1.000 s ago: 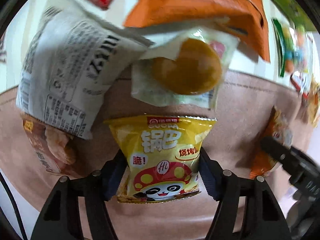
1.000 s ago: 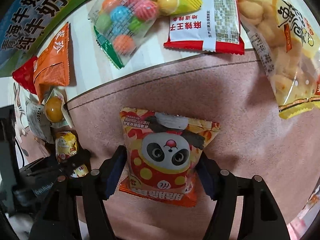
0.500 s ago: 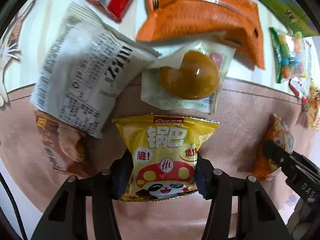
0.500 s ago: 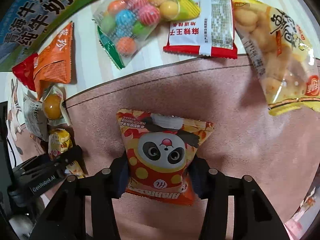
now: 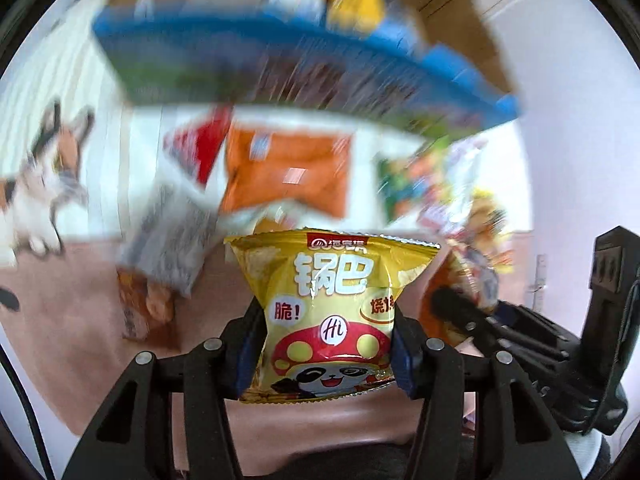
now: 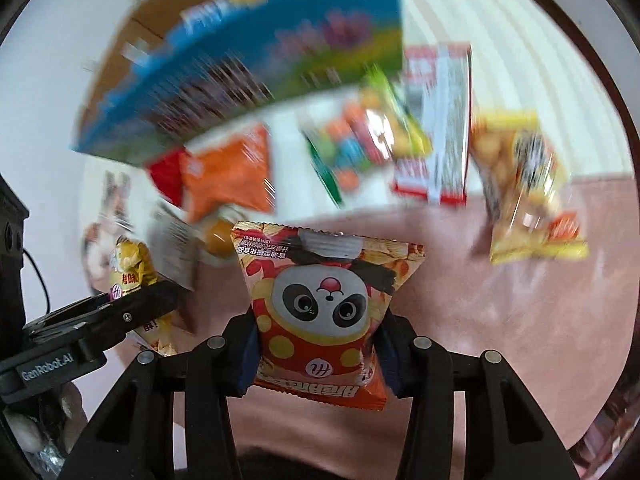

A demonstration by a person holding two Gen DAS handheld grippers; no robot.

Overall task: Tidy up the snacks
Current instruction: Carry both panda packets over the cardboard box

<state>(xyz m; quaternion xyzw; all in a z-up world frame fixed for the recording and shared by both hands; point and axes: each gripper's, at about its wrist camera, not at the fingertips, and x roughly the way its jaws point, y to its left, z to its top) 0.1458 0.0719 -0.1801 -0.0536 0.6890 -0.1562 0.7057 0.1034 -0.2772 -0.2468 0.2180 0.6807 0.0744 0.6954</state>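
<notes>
The left gripper (image 5: 328,350) pinched a yellow pack (image 5: 330,312) printed with a mushroom-capped panda, held between its fingers. The right gripper (image 6: 318,346) pinched a red pack (image 6: 326,312) with a panda face. Only the right view showed the peanut bag (image 6: 528,188) ahead-right; only the left showed a cat print (image 5: 40,184) far left

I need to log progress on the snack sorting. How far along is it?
Early to midway. Done: a few packets already sit in the blue box. In hand: the left gripper holds the yellow packet, the right gripper the red panda packet. Left: the orange packet and others remain on the table.
</notes>
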